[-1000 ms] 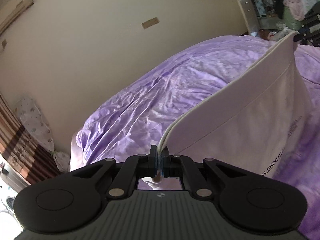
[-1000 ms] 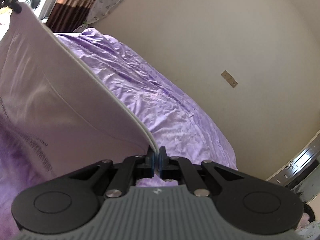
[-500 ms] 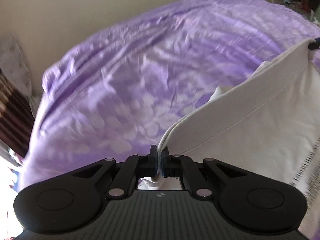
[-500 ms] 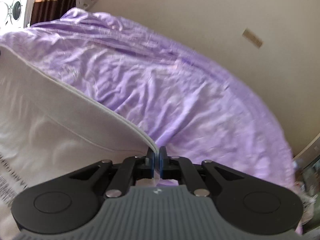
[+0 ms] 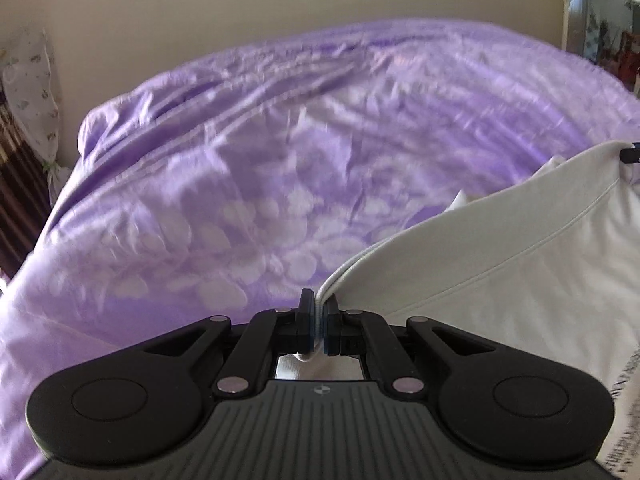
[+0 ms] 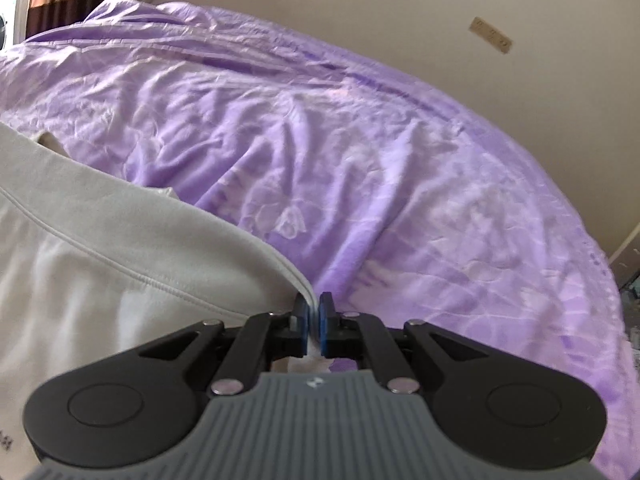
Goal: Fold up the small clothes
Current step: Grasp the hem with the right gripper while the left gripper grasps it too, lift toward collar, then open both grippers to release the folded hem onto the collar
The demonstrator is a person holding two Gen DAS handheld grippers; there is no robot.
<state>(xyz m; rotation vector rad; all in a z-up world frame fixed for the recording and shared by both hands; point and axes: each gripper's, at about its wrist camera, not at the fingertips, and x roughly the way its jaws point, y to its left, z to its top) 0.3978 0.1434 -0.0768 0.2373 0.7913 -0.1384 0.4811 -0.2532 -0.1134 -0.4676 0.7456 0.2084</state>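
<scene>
I've got two hand-held grippers on one white garment (image 5: 500,280): left hand-held gripper (image 5: 319,322) pinched tight on its hem, right hand-held gripper (image 6: 314,326) likewise, cloth spreading over the one purple bed (image 6: 400,160), lower frame.

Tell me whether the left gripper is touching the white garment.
Touching. The left wrist view shows the left gripper shut on the white garment, its hem pinched between the pads.

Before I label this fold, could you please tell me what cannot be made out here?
- White garment: its black print is cut off by the left wrist view's right edge.
- Its lower part: hidden behind the right gripper.
- Purple bedspread: pattern blurred.
</scene>
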